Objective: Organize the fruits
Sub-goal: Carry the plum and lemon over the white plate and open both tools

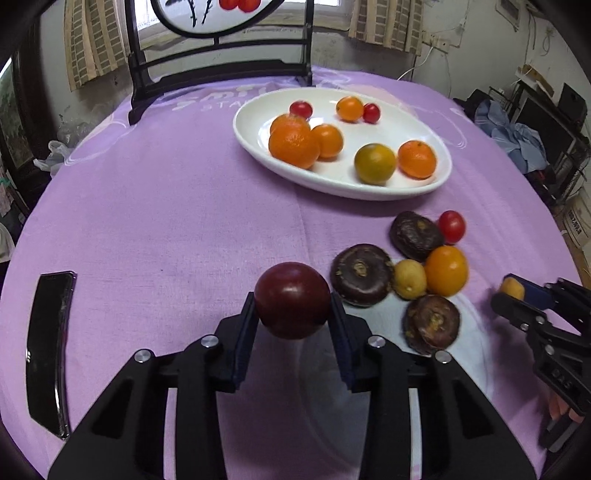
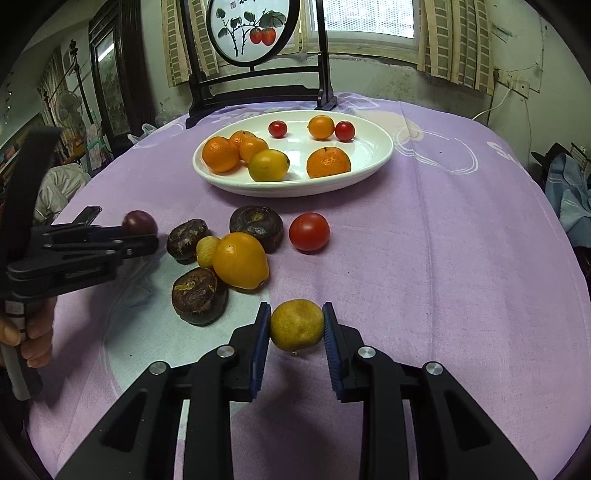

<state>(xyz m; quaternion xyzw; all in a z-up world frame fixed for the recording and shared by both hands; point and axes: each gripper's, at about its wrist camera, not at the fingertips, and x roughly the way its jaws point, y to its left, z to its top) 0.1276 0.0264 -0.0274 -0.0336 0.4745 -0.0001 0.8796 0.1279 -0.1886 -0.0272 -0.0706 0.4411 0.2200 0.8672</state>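
My left gripper (image 1: 292,301) is shut on a dark red round fruit (image 1: 291,300) and holds it just above the purple cloth; it also shows in the right wrist view (image 2: 139,223). My right gripper (image 2: 296,326) is shut on a small yellow-brown fruit (image 2: 297,325), seen from the left wrist as well (image 1: 512,288). A white oval plate (image 1: 436,181) holds several oranges and two cherry tomatoes. Between the grippers lie three dark brown water chestnuts (image 2: 199,295), an orange fruit (image 2: 240,260), a small yellow fruit (image 2: 207,251) and a red tomato (image 2: 308,231).
A black phone (image 1: 50,350) lies on the cloth at the left. A dark wooden stand with a round painted screen (image 2: 255,33) stands at the table's far edge behind the plate (image 2: 380,155). Clutter surrounds the round table.
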